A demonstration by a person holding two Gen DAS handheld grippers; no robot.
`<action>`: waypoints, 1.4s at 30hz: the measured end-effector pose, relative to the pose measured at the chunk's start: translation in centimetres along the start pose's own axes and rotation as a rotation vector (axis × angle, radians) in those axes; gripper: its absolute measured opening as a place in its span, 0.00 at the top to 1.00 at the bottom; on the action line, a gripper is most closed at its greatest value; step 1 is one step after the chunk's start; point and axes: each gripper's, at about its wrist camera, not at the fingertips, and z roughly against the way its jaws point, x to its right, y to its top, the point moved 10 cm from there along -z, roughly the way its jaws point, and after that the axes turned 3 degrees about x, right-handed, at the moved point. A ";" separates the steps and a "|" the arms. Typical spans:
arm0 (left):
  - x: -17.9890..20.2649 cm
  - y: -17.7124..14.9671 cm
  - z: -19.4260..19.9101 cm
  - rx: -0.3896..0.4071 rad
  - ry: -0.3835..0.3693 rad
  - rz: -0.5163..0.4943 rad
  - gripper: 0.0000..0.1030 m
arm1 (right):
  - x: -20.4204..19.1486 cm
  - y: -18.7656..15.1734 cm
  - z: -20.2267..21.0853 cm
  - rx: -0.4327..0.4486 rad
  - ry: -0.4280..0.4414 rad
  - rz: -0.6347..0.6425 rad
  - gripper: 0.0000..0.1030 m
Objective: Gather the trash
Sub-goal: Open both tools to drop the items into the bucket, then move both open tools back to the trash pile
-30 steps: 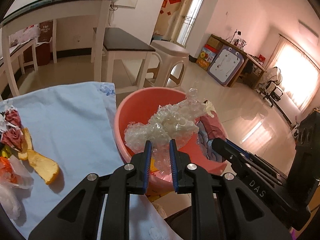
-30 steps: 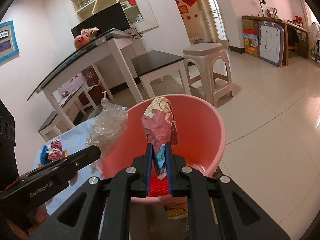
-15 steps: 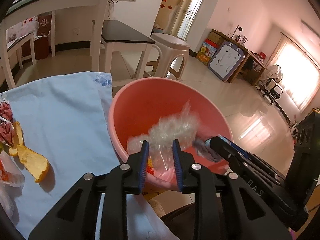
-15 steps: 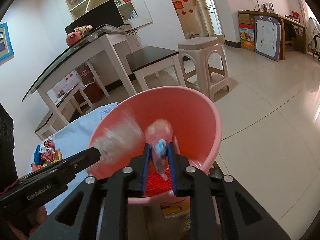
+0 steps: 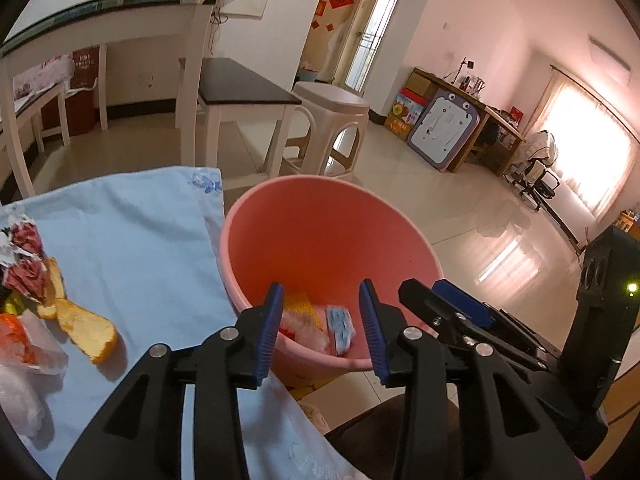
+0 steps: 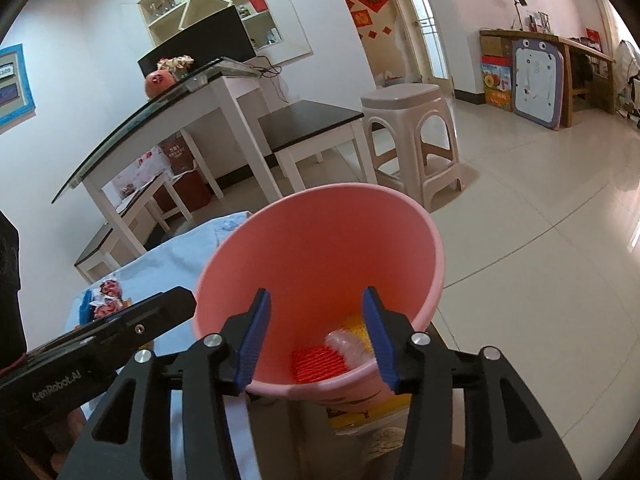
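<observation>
A pink plastic bucket (image 5: pixel 320 216) stands beside the blue-clothed table (image 5: pixel 132 240); it also shows in the right wrist view (image 6: pixel 332 248). My left gripper (image 5: pixel 322 320) is open and empty over the bucket's near rim. My right gripper (image 6: pixel 316 332) is open and empty over the same rim, beside the left one. Clear plastic wrap (image 5: pixel 308 330), a blue-and-white wrapper (image 5: pixel 340 326) and red and yellow mesh (image 6: pixel 318 364) lie at the bucket's bottom. An orange peel (image 5: pixel 86 326) and crumpled red wrappers (image 5: pixel 24 264) lie on the cloth at left.
Behind the bucket stand a dark-topped white bench (image 5: pixel 244 92), a beige plastic stool (image 5: pixel 332 120) and a glass-topped white table (image 5: pixel 120 12). Tiled floor (image 5: pixel 460 200) spreads to the right. A yellow item (image 6: pixel 372 410) lies on the floor under the bucket.
Both grippers have opened. The clear plastic wrap left the left gripper and the red-and-blue crumpled paper left the right gripper; both dropped into the bucket.
</observation>
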 end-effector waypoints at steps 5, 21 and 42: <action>-0.4 -0.2 2.3 0.024 0.014 -0.013 0.61 | -1.8 0.0 1.4 0.010 0.027 0.020 0.49; -6.9 -2.5 11.3 0.076 0.095 0.047 0.61 | -10.7 -2.5 4.0 -0.015 0.118 0.144 0.46; -20.8 -8.4 17.4 0.045 0.325 0.182 0.61 | -17.9 -7.5 2.1 -0.123 0.217 0.200 0.42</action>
